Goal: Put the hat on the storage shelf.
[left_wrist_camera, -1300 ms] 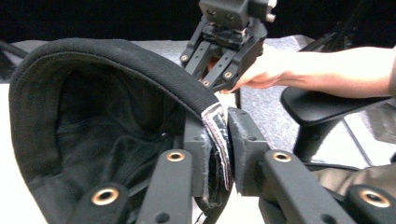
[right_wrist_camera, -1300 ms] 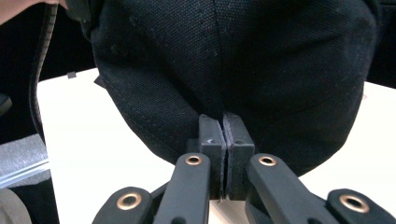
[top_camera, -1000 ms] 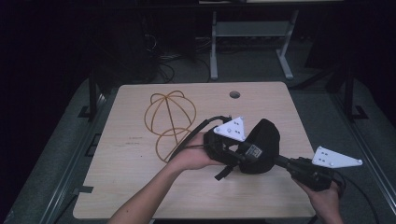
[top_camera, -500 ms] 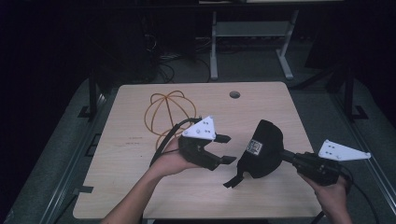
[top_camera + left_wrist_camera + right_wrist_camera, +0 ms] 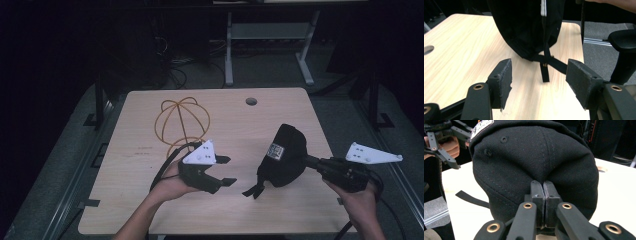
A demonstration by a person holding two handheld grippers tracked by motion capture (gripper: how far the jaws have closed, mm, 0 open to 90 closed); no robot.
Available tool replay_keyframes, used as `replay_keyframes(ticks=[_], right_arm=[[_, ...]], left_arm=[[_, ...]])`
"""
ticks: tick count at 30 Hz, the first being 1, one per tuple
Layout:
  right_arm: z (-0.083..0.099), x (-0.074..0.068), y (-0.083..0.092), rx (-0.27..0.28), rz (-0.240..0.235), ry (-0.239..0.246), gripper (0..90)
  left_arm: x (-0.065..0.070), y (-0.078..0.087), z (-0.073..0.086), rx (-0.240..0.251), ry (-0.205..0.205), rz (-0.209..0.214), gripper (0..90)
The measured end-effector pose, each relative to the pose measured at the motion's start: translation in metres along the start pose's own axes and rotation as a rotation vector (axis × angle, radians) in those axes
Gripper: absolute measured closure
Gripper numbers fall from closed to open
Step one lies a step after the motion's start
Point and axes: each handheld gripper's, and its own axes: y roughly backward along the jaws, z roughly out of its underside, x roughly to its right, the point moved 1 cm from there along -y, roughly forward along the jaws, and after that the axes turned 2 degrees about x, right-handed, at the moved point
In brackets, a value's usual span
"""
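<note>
A black cap (image 5: 285, 155) hangs just above the wooden table (image 5: 150, 210), right of centre. My right gripper (image 5: 307, 161) is shut on the cap's fabric; its two jaws (image 5: 543, 185) pinch a fold of the crown (image 5: 534, 157). The cap's loose strap (image 5: 252, 190) dangles toward the tabletop. My left gripper (image 5: 229, 171) is to the left of the cap, apart from it. Its jaws have just been opening and stand wide (image 5: 540, 67) with nothing pressed between them; the cap (image 5: 524, 25) and its strap (image 5: 545, 72) lie farther ahead.
A gold wire dome frame (image 5: 181, 120) stands on the table's far left part. A round cable hole (image 5: 251, 101) sits near the far edge. A black chair armrest (image 5: 624, 40) is beside the table. A metal stand (image 5: 265, 30) is on the floor beyond.
My left gripper let go of the cap, opened its jaws and drew away to the left and lower. The right gripper kept hold of the cap.
</note>
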Motion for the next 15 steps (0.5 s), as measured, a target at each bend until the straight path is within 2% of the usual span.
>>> replay_keyframes(ticks=[5,6,7,11,15], right_arm=[[-0.004,0.002,0.000,-0.015,0.012,-0.001,88.5],[-0.004,0.002,0.000,-0.015,0.012,-0.001,88.5],[-0.009,0.004,0.001,-0.016,0.015,0.003,88.6],[-0.017,0.004,0.004,-0.017,0.020,0.014,88.6],[-0.031,0.003,0.005,-0.023,0.017,0.026,88.6]], left_arm=[[0.000,0.000,0.022,-0.013,0.003,-0.028,35.7],[0.000,0.000,0.022,-0.013,0.003,-0.028,35.7],[0.001,0.001,0.028,-0.017,0.000,-0.050,35.7],[0.004,0.006,0.035,-0.009,0.009,-0.056,35.8],[0.008,0.004,0.046,-0.043,-0.004,-0.071,35.7]])
